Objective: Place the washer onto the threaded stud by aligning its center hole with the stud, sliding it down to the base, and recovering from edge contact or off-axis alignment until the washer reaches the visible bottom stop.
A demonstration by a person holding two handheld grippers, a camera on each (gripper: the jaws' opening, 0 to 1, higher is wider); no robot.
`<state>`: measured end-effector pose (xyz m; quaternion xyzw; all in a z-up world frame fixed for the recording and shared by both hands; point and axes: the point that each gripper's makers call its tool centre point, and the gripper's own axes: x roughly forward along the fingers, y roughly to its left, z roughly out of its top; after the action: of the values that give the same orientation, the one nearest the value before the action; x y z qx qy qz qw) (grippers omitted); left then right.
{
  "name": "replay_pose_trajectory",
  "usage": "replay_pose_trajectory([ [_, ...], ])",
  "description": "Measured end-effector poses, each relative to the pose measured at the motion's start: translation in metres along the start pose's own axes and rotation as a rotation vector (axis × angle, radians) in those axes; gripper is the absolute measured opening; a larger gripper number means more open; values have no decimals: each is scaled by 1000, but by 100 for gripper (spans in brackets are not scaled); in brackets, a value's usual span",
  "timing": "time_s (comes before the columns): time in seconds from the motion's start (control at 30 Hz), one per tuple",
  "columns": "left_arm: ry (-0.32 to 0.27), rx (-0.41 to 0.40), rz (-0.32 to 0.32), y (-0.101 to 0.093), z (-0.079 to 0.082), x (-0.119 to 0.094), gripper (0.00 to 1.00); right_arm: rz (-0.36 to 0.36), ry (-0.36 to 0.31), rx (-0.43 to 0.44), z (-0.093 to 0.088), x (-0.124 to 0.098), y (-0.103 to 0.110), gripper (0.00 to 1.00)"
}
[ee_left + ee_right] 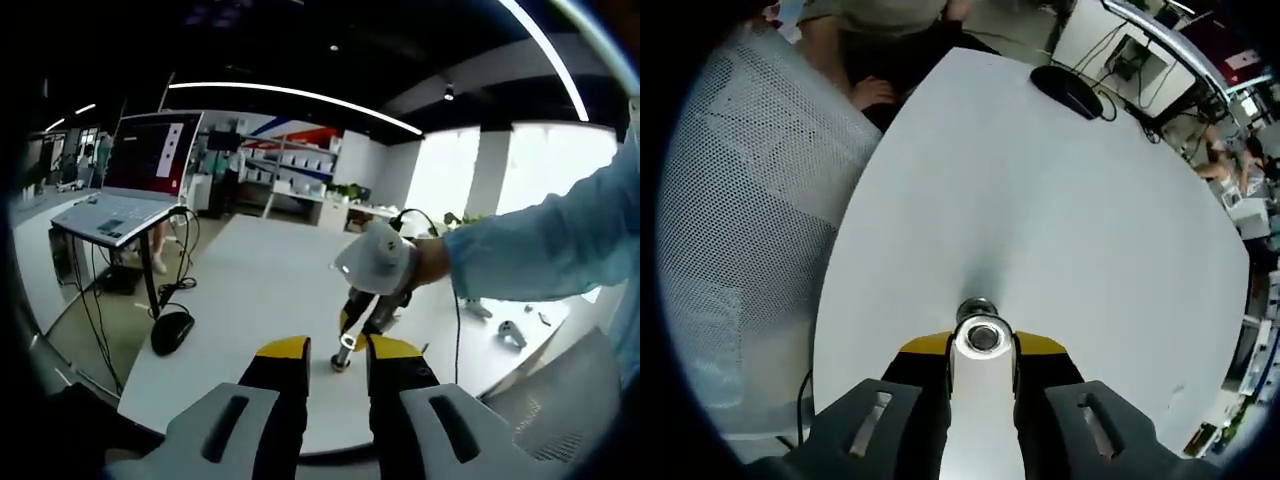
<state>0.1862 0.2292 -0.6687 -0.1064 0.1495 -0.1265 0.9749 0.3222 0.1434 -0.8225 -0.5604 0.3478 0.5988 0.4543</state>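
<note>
Jaws of the right gripper (981,352) clamp a flat silver metal washer (983,336), hole facing the camera.
Washer hovers directly over the short threaded steel stud (342,359) standing on the white worktop (1060,220); left gripper (336,352) jaws stand apart, holding nothing, just beside the stud.

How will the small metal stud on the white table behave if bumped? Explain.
The small metal stud stands on a narrow base on the smooth white table, nothing visibly clamping it, so a sideways nudge probably tips or skids it. Being metal, it is likely rigid and heavy for its size.
</note>
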Motion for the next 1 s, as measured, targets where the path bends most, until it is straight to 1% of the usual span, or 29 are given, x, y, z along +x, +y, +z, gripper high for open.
replay_pose_trajectory([
  [0.13,-1,-1,0,0,0,0,20,10,21,-18,-1,7,0,22],
  [0.37,-6,-5,1,0,1,0,20,22,39,-19,-5,18,1,22],
  [0.6,-5,-6,2,0,1,0,19,34,29,-27,-4,28,6,22],
  [0.73,-6,-8,4,0,1,0,19,42,27,-13,-7,34,8,22],
  [0.9,-5,-9,5,1,1,0,19,49,28,-8,-11,40,6,22],
  [1.0,-5,-9,6,1,1,0,19,53,20,-2,-11,40,5,22],
])
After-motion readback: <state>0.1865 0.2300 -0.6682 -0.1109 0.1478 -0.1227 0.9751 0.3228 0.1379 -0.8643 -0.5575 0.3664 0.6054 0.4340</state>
